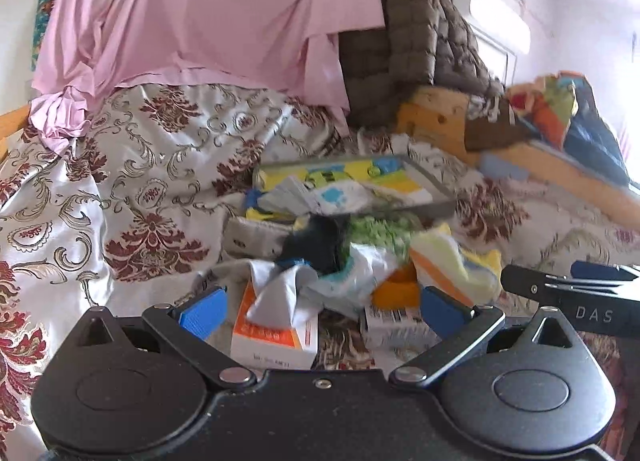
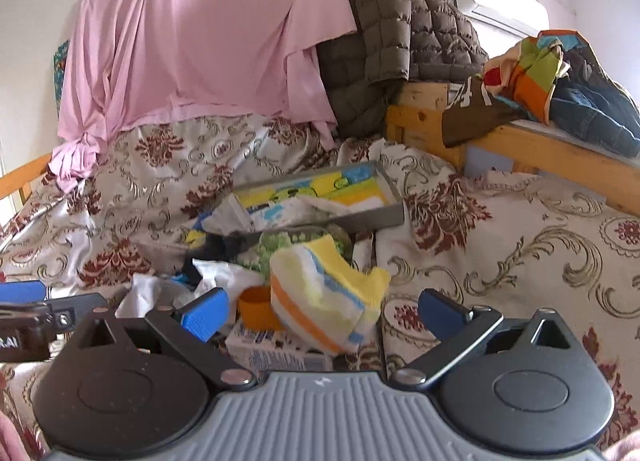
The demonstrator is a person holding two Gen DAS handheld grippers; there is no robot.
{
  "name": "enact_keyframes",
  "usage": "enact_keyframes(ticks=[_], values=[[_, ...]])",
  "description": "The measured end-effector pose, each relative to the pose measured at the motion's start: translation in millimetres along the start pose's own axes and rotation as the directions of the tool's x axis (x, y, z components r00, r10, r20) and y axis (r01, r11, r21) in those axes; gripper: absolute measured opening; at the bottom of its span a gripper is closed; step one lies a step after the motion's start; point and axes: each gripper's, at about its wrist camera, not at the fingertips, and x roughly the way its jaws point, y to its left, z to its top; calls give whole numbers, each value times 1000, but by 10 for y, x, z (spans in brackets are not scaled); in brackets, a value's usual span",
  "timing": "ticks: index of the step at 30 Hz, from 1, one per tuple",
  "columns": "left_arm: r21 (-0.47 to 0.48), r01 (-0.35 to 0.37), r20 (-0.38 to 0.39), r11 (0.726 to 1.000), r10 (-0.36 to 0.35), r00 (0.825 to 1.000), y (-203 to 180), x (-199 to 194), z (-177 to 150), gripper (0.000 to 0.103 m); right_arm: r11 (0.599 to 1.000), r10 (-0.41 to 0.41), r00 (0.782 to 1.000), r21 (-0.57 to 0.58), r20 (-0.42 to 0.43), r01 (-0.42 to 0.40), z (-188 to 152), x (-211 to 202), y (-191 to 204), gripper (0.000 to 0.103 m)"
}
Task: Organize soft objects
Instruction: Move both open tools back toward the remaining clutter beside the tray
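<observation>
A heap of small soft things lies on the patterned bedspread point(image 1: 132, 197). In the left wrist view my left gripper point(image 1: 322, 311) stands open over a tissue box point(image 1: 272, 337) with white tissue sticking up; a dark blue cloth point(image 1: 320, 245), a green fuzzy cloth point(image 1: 380, 229) and a striped sock point(image 1: 444, 265) lie just beyond. In the right wrist view my right gripper point(image 2: 324, 311) is open, with the yellow, white and orange striped sock point(image 2: 324, 297) between its blue fingers, not pinched. A grey tray point(image 2: 360, 217) behind holds colourful packets.
A pink sheet point(image 1: 192, 13) and a brown quilted jacket point(image 1: 416, 41) hang at the back. A wooden bed frame point(image 2: 560, 157) on the right carries piled clothes point(image 2: 568, 81). An orange cup point(image 2: 256, 307) and a printed carton point(image 2: 276, 353) sit under the sock.
</observation>
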Motion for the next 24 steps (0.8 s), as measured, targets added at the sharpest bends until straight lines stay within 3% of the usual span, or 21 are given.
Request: enact_keyframes(ticks=[10,24], values=[[92,11,-49,996,-7,999,-141,32,-69,102,998,-57,994,-11,-89,56,-77,85,0,103],[46,-50,-153,998,57,987,-78,226,-73,102,995,-102,980,-4,-170,103,-91,246,-35,103]])
